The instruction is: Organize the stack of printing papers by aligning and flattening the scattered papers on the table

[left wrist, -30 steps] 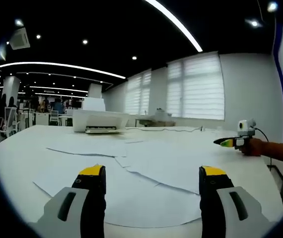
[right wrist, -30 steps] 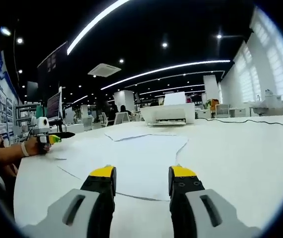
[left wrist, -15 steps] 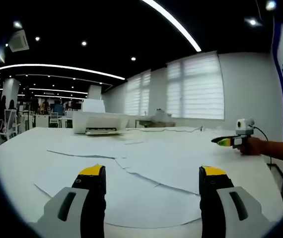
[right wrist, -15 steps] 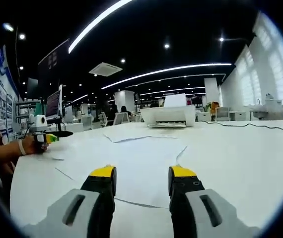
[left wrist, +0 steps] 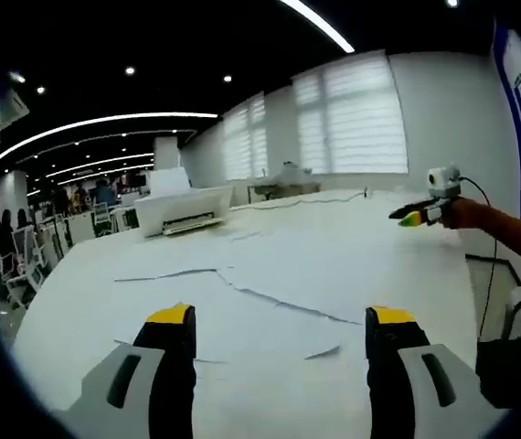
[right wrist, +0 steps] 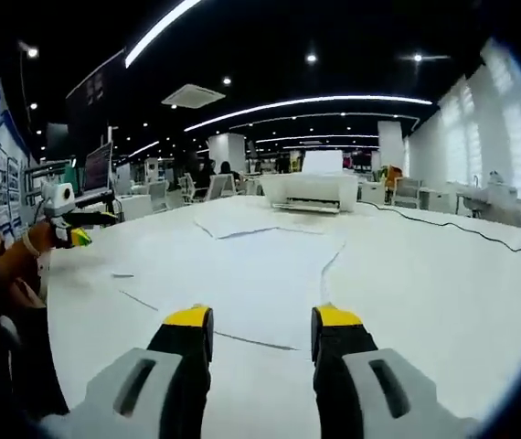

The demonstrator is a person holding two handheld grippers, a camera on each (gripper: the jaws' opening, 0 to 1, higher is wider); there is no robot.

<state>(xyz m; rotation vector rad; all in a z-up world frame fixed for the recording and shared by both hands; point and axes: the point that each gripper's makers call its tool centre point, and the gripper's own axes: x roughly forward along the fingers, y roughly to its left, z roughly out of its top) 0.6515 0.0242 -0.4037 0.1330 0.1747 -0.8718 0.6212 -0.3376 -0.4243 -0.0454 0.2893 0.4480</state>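
2 tongs are in my hands, and both are spread apart with nothing in them. My left gripper (left wrist: 279, 322) is spread wide, and my right gripper (right wrist: 260, 322) has a smaller gap. Both hang just over the white table (left wrist: 69, 302) so I can look first. The papers (left wrist: 270, 274) lie flat but messy, with edges poking out at different angles, so they are not a neat stack yet. In the right gripper view they spread from 12 o'clock to 9 o'clock (right wrist: 251, 265). At 12 o'clock, well past them, sits a white printer (right wrist: 311, 190). I think I must push the sheets together next, 1 side with each tong.
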